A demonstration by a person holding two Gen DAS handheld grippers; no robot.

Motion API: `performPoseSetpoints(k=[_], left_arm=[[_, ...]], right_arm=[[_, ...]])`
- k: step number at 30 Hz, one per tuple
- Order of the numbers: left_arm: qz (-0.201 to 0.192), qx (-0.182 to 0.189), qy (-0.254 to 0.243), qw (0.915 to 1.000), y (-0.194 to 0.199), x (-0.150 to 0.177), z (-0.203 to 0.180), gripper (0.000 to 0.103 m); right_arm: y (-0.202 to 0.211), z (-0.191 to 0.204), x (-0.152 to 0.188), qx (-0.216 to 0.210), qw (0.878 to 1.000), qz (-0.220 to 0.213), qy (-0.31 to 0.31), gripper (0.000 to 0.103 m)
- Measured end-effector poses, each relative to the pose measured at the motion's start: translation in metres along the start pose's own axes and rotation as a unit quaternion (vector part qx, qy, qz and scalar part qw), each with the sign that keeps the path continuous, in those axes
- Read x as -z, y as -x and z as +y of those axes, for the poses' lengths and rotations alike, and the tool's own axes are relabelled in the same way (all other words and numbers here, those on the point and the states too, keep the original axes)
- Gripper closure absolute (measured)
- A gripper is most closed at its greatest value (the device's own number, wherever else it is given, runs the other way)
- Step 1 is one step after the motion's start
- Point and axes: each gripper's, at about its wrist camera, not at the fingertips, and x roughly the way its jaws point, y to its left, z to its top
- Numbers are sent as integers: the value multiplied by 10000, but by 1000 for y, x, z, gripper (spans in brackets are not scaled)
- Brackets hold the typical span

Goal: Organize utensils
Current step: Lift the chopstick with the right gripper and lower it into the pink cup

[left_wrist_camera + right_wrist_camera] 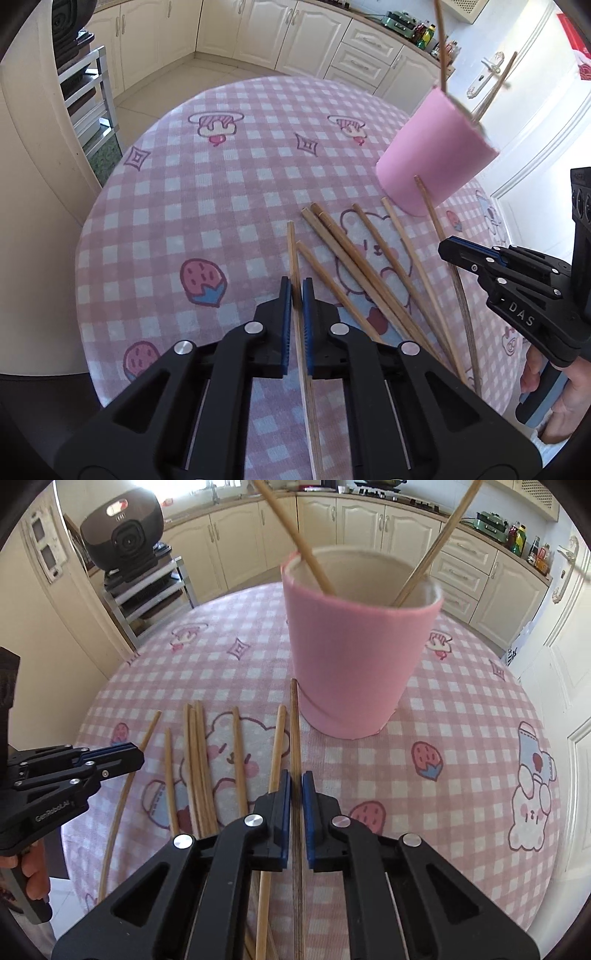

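A pink cup stands on the checked tablecloth and holds two chopsticks; it also shows in the left wrist view. Several wooden chopsticks lie fanned out in front of it. My left gripper is shut on a light chopstick, at the left of the row. My right gripper is shut on a dark chopstick whose tip reaches the cup's base. Each gripper shows in the other view: the right gripper and the left gripper.
The round table carries a pink checked cloth with cartoon prints. Cream kitchen cabinets run behind it. A metal rack with a dark appliance stands at the left. A white door is at the right.
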Motion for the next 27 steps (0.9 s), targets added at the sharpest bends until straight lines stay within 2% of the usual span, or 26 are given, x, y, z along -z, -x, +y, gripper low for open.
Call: performPoseSetpoints(k=[5,12,19,27], left_arm=[[-376,232,-128,9989,37,-6,-13,98],[-1045,492,-397,9925,96,-15,-38,98],[-1577,777,-545,9829,133,-22,-57,98],[-2083,1022,-635,9706,160,-42,-80,98]], right_arm=[[41,0,1,-225,9987,-455,-12,98],[93,-2,0,-545,9918,-1153,-119,98],[122,0,2,-526,9849,-1643,-144,98],[158,-8,-4,-410,9711,-2336,-272,98]])
